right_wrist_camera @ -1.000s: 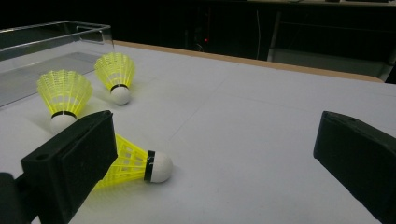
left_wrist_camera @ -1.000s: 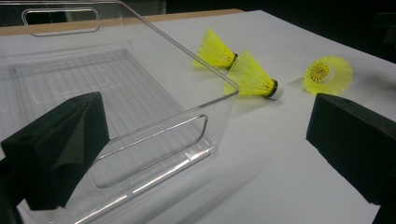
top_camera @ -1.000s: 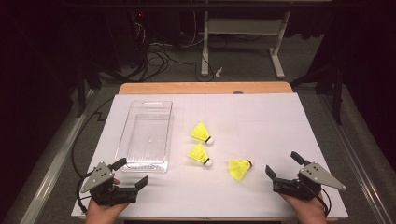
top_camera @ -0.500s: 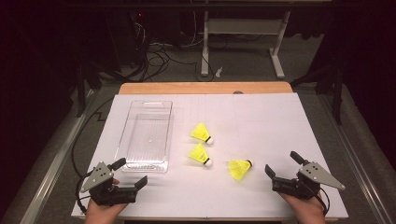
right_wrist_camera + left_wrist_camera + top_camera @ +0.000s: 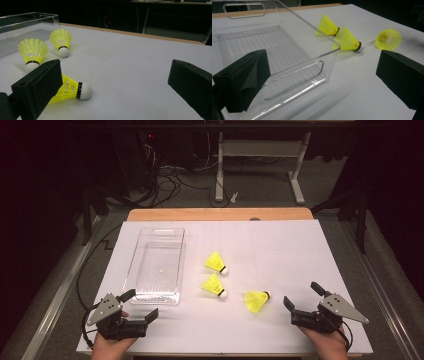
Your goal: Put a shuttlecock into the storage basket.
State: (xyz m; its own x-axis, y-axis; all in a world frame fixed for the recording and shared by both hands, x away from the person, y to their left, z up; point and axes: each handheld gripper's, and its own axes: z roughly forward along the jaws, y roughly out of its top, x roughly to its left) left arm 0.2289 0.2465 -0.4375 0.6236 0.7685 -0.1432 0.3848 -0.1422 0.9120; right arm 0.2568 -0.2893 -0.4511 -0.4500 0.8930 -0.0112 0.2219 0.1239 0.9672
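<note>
Three yellow shuttlecocks lie on the white table: one (image 5: 216, 263) farthest back, one (image 5: 214, 286) in the middle, one (image 5: 257, 300) nearest the front right. A clear plastic bin (image 5: 156, 265) stands empty to their left. My left gripper (image 5: 139, 305) rests open at the front left, just before the bin's near wall (image 5: 294, 75). At the front right my right gripper (image 5: 303, 296) is open, with the nearest shuttlecock (image 5: 72, 90) lying on its side just beyond its left jaw. The other two shuttlecocks (image 5: 33, 53) (image 5: 60, 41) lie farther off.
The white sheet (image 5: 280, 250) covers the table, with a wooden edge (image 5: 220, 214) at the back. Beyond it are a dark floor with cables (image 5: 165, 180) and a white desk frame (image 5: 260, 155). Bare sheet lies at the right and back.
</note>
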